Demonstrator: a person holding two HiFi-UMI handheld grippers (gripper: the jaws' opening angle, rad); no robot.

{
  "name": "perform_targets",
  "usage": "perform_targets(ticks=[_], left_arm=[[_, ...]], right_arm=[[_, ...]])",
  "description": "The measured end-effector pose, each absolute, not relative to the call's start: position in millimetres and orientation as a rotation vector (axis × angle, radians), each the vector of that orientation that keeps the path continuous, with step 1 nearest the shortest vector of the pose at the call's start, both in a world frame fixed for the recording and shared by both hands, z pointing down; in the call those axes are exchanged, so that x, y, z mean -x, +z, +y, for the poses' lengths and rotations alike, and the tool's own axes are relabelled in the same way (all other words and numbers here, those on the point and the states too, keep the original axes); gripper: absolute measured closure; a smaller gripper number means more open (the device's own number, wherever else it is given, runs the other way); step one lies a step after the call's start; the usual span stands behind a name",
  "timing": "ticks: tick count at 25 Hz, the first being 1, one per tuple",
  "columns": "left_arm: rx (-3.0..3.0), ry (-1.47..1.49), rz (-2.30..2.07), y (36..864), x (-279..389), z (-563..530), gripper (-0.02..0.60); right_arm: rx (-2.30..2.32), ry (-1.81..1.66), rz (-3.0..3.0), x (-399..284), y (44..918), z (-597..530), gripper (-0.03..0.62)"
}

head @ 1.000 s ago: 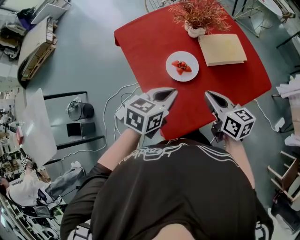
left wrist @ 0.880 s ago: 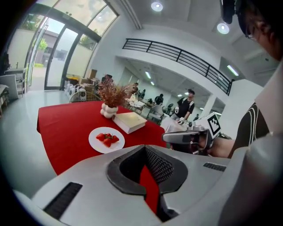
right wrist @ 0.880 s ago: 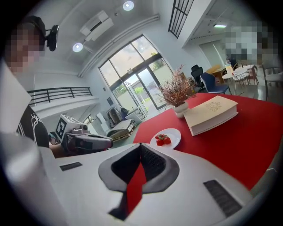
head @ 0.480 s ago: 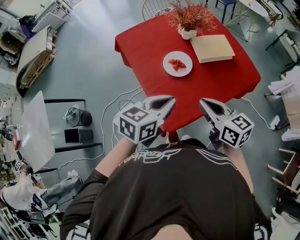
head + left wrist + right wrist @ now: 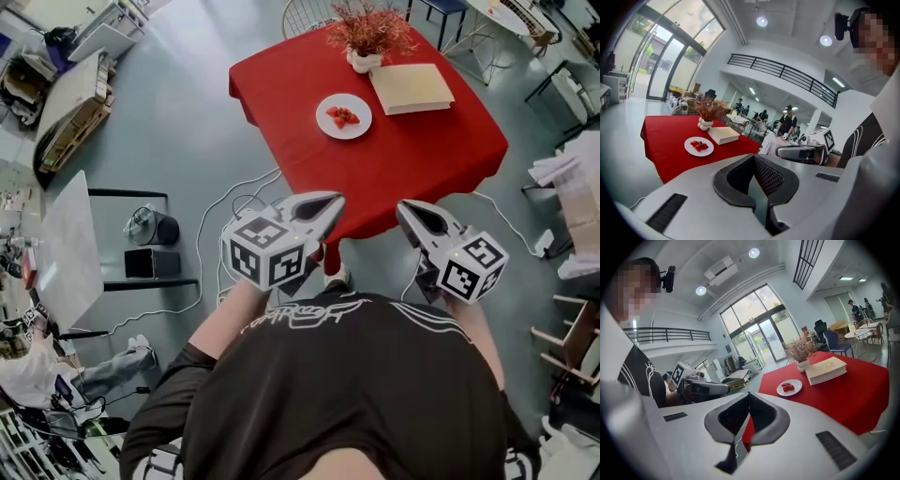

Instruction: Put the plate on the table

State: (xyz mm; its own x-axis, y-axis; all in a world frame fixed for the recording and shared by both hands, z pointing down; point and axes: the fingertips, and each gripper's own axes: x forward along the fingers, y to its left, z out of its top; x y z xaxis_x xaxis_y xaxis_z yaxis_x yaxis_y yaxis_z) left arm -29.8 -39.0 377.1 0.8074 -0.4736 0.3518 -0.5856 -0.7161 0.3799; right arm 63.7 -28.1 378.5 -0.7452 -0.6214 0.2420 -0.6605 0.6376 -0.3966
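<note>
plate (image 5: pixel 344 116) on table (image 5: pixel 412 159) | book (image 5: pixel 411 88) right of plate | vase (image 5: pixel 362 60) behind – between them

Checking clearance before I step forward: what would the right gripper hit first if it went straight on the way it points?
Most likely the near hanging edge of the red tablecloth, seen just past the right gripper; depth is unclear.
</note>
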Motion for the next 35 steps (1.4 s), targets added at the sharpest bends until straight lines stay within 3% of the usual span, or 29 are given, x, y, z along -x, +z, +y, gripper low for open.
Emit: perform_targets(ticks=[15, 35], left_arm=[[-2.559, 0.246, -0.854, 340, -9, 49, 0.575], [-2.566, 0.233, -0.882, 330, -20, 86, 0.575]], right_arm=[[-0.974, 0.642, -2.844, -87, 345, 54, 0.586], [-0.928, 0.592, -2.857, -90, 334, 88, 0.586]])
